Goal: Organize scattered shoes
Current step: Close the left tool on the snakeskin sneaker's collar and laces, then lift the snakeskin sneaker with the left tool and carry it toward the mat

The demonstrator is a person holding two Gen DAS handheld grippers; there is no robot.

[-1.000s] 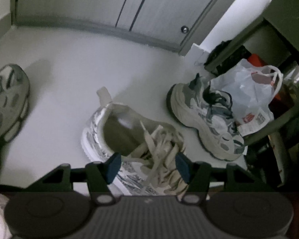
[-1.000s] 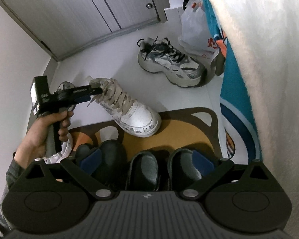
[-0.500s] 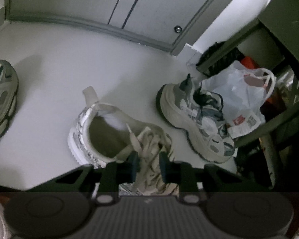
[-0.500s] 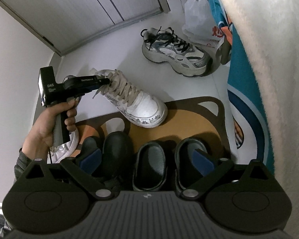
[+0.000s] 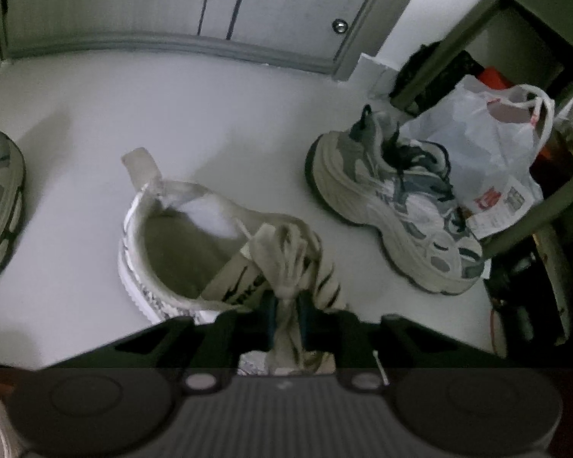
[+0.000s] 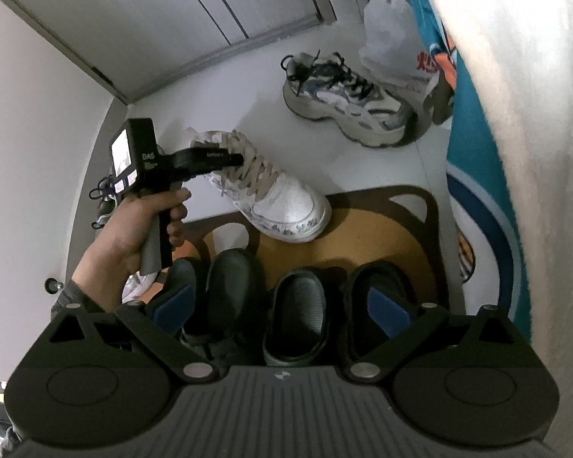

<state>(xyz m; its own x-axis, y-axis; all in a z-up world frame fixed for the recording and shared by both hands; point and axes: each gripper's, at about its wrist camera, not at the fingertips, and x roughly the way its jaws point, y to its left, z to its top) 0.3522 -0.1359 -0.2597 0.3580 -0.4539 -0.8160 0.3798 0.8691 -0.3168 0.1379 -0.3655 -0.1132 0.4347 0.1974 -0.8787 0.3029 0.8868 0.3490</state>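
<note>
A white patterned sneaker with beige laces stands on the pale floor, its toe on the doormat. My left gripper is closing its jaws on the bunched laces, and the pads press on them. The right wrist view shows the same left gripper, held by a hand, at the laces of that white sneaker. A grey chunky sneaker lies to the right. Its mate shows at the left edge. My right gripper hangs open above dark slippers.
A white plastic bag sits behind the grey sneaker, under a dark furniture frame. Grey cabinet doors close off the far side. A white and teal cloth hangs along the right. A white shoe lies under the hand.
The left gripper's jaws came together from wide apart onto the white sneaker's laces, and it sank a little toward the shoe. The right gripper stayed in place.
</note>
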